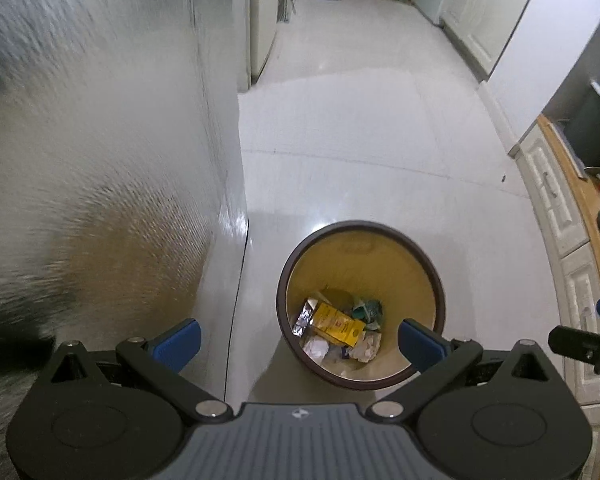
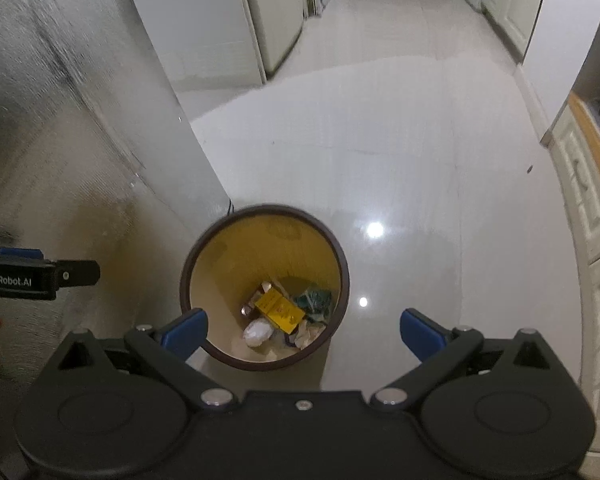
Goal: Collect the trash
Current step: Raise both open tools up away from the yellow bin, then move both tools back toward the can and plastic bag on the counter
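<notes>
- Your left gripper (image 1: 299, 338) shows bright blue finger pads on black arms with a ribbed grey body.
- Your right gripper (image 2: 304, 332) matches: blue pads, all-black frame.
- The round waste bin (image 1: 420, 280) has a dark brown rim and mustard-yellow inside.
- Inside it: a yellow carton (image 1: 337, 325), a silver foil wrapper (image 1: 303, 317), crumpled white paper (image 1: 316, 349) and a teal scrap (image 1: 367, 309).
- The glossy tiled floor (image 1: 360, 140) is pale grey-white.

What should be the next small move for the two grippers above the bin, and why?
Probably draw both back and look elsewhere for more trash. The left gripper and right gripper are both open and hold nothing, while the round bin already holds a yellow packet, crumpled paper and other scraps. The floor near the bin shows almost no litter.
</notes>
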Available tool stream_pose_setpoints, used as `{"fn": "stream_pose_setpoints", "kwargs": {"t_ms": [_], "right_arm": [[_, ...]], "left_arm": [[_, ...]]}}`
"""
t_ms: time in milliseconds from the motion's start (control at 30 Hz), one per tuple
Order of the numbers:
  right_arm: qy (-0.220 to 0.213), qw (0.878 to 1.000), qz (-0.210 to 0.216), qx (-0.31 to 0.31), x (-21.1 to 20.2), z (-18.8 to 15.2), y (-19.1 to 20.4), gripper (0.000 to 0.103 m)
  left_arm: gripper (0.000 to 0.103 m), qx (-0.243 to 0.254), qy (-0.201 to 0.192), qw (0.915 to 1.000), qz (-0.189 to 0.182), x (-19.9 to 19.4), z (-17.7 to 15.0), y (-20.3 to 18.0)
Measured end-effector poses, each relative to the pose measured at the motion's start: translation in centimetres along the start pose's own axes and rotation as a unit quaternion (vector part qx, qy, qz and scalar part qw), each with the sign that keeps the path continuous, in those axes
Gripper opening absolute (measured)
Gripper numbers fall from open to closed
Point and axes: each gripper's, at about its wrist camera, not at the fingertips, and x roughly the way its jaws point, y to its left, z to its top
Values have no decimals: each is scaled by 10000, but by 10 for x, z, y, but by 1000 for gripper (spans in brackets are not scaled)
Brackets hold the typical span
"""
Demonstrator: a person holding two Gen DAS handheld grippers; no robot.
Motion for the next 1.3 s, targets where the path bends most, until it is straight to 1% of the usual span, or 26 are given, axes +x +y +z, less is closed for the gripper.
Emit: {"fn": "stream_pose_setpoints", "kwargs": {"t_ms": [100, 333, 467, 600, 767, 967, 1033, 1133, 1167, 1300], "right_arm": [[-115, 9999, -108, -52, -23, -6, 1, 103], [-591, 9982, -86, -56, -78, -23, 1, 103], [-917, 9956, -179, -48, -111, -33, 2, 103], [-1363, 9904, -200, -110, -147, -40, 5, 103], [-1903, 9815, -171, -159, -188, -47, 14, 103], [-2591, 9657, -130, -143, -231, -54, 22, 103], [-2801, 9598, -64, -144, -244, -56, 26, 103], [-3110, 9503, 53, -164, -263, -58, 34, 103], [-3198, 9473, 102, -171, -268, -58, 37, 103], [-3428, 9388, 258, -232, -282, -56, 50, 103]], "left_arm": [[103, 72, -188, 9998, -6, -22, -6, -4], [103, 221, -679, 9973, -166, -77, -20, -14], [103, 307, -1042, 9938, -255, -114, -25, -20], [103, 368, -1419, 9887, -320, -153, -33, -23], [103, 525, -1822, 9811, -389, -197, -50, -28], [103, 637, -2268, 9707, -466, -253, -72, -22], [103, 614, -2299, 9698, -535, -270, -75, -17], [103, 641, -2327, 9670, -816, -300, -86, -3], [103, 694, -2381, 9651, -842, -308, -88, 1], [103, 820, -2767, 9569, -340, -343, -101, 18]]}}
